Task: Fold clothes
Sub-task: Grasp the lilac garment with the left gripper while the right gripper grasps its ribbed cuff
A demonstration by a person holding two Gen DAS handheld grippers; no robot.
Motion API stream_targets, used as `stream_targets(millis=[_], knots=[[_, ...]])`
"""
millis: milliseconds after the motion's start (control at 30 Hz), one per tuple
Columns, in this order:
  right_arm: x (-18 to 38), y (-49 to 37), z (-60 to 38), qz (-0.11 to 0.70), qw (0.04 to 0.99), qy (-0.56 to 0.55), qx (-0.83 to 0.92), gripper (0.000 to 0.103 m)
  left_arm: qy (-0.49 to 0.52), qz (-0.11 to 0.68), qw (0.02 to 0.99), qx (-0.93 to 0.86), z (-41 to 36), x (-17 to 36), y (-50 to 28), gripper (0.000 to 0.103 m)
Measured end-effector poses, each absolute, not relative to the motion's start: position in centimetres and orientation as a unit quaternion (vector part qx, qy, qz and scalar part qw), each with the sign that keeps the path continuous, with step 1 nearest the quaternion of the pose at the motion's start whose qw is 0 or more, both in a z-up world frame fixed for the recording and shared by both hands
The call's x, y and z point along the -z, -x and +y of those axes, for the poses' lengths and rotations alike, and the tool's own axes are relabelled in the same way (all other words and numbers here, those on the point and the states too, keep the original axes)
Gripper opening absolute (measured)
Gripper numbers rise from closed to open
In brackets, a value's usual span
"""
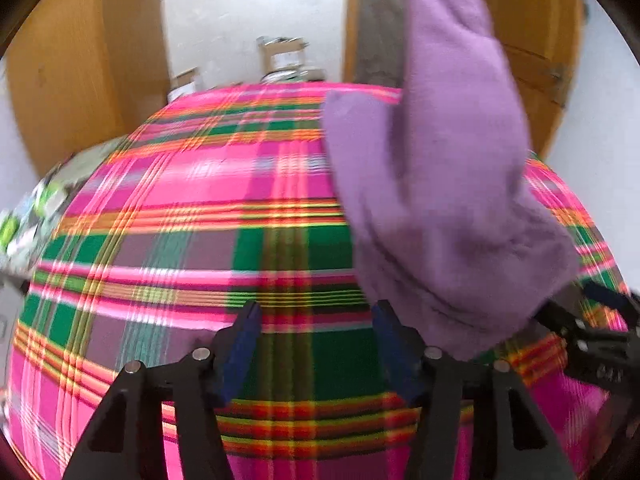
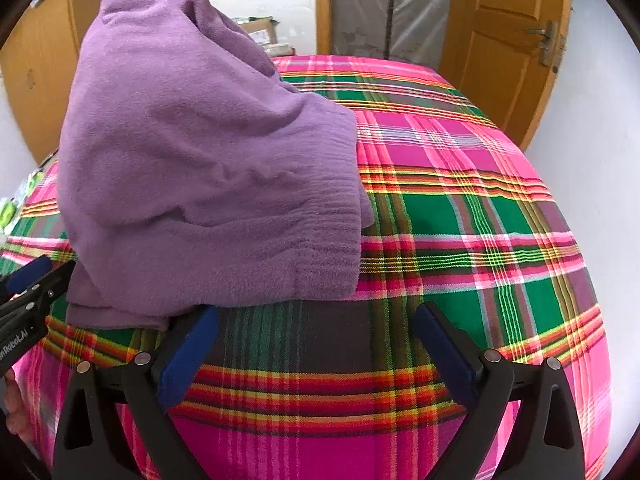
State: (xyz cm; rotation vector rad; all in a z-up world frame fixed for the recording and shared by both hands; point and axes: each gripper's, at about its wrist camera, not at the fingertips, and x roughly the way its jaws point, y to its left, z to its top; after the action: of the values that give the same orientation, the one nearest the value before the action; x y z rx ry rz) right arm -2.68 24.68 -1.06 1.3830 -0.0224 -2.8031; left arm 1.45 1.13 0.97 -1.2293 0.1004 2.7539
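Blue-padded left gripper (image 1: 316, 344) and right gripper (image 2: 316, 344) both gape, gripping nothing — the soft purple fleece garment (image 2: 208, 168) is heaped just beyond their fingers, between them, on the pink-green plaid cloth (image 2: 460, 208).

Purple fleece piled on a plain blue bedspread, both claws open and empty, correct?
Not quite: the bedspread is pink, green and orange plaid, not plain blue, as the right wrist view shows. The rest holds: purple fleece piled on it, left claw and right claw open and empty.
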Motion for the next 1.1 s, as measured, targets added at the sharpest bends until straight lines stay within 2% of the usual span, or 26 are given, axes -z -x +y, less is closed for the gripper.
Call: stream_targets(millis=[133, 200, 267, 367, 500, 733, 1033, 1100], knots=[[0.6, 2.1, 26.4, -0.045, 0.028, -0.427, 0.903, 0.085, 0.354, 0.093, 0.119, -0.923, 3.2, -2.6, -3.4, 0.057], [0.4, 1.9, 27.3, -0.060, 0.034, -0.422, 0.904, 0.072, 0.341, 0.113, 0.156, -0.920, 4.5, -3.2, -4.1, 0.057], [0.3, 1.8, 28.2, -0.076, 0.041, -0.418, 0.904, 0.066, 0.330, 0.138, 0.188, -0.915, 6.0, -3.4, -4.6, 0.057], [0.2, 1.7, 29.3, -0.090, 0.045, -0.419, 0.903, 0.050, 0.317, 0.183, 0.231, -0.902, 8.8, -3.4, -5.2, 0.057], [0.2, 1.6, 30.6, -0.124, 0.059, -0.417, 0.899, 0.041, 0.291, 0.232, 0.257, -0.892, 12.1, -3.7, -4.9, 0.057], [0.2, 1.0, 32.6, -0.170, 0.052, -0.407, 0.896, 0.038, 0.273, 0.268, 0.292, -0.877, 16.2, -3.7, -3.5, 0.057], [0.2, 0.6, 34.2, -0.162, 0.028, -0.399, 0.902, 0.038, 0.271, 0.339, 0.262, -0.862, 20.0, -1.6, -0.9, 0.057], [0.2, 0.7, 34.1, -0.159, 0.029, -0.399, 0.902, 0.038, 0.283, 0.334, 0.275, -0.856, 20.1, -1.4, -0.5, 0.048]])
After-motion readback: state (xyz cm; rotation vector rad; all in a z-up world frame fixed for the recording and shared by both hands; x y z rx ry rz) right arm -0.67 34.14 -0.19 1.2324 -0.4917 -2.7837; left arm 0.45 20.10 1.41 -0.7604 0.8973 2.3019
